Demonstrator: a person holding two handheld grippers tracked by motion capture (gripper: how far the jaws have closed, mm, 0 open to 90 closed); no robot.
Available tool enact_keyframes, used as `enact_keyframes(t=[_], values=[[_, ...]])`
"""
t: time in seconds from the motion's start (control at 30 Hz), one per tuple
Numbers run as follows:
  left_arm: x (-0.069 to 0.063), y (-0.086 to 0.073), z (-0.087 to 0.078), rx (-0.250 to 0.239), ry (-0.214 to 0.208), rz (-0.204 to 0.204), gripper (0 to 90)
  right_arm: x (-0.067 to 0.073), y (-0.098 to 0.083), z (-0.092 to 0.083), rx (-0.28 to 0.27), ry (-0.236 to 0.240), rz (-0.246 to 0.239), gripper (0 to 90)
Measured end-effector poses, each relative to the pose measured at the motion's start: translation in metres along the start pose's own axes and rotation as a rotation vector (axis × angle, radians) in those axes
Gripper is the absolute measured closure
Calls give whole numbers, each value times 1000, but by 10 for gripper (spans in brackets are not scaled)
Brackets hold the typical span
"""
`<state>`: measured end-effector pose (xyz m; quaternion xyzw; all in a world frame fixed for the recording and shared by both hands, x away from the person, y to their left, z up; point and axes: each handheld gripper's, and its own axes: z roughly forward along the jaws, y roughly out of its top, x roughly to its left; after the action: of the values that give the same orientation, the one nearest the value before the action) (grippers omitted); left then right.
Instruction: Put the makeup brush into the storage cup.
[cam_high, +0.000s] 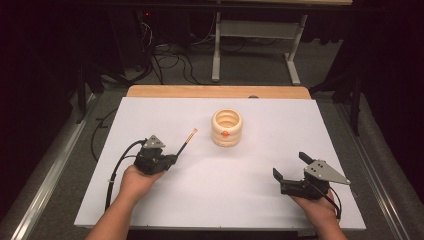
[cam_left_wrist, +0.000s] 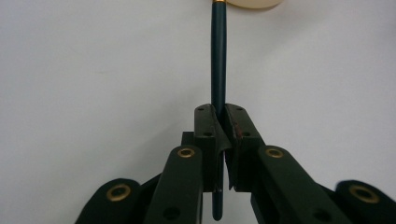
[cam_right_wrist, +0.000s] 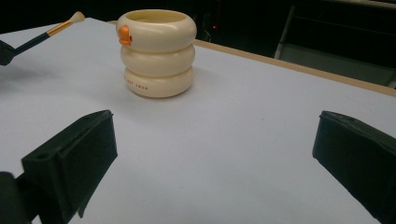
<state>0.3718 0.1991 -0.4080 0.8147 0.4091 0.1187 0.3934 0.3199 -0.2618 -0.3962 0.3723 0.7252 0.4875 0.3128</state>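
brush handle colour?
Dark teal brush handle with a gold ferrule; clearest in the left gripper view.

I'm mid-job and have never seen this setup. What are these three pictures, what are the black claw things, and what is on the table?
A person stands at a white table and holds a hand-operated two-jaw tool in each hand. The high view looks down from above the person's side. The other two pictures come from cameras riding on each tool, looking along its jaws.

The left gripper is shut on a thin brush with a dark handle, a gold band and a pale tip, which points toward the cup. The right gripper is open, holds nothing and faces the cup.

The cup is cream, shaped like three stacked rings, with a small orange knob on its side. It stands upright near the table's middle.
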Motion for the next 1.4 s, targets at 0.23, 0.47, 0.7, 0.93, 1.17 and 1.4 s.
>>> enact_keyframes(t=[0.23,0.47,0.7,0.93,1.17,1.4], values=[[7,-8,1,-40,-29,-36,847,0,-1,2,16,-1,3,11],[4,-9,3,-39,-39,-27,848,-1,-2,3,15,-2,9,11],[3,-11,2,-50,-38,-34,847,0,-2,3,14,-3,8,11],[2,-14,3,-81,-56,-49,847,-1,-2,3,17,-6,5,12],[2,-15,1,-112,-52,-52,847,-1,-2,3,22,-6,8,12],[1,-15,-2,-160,-51,-52,847,-1,-3,4,20,-2,5,12]])
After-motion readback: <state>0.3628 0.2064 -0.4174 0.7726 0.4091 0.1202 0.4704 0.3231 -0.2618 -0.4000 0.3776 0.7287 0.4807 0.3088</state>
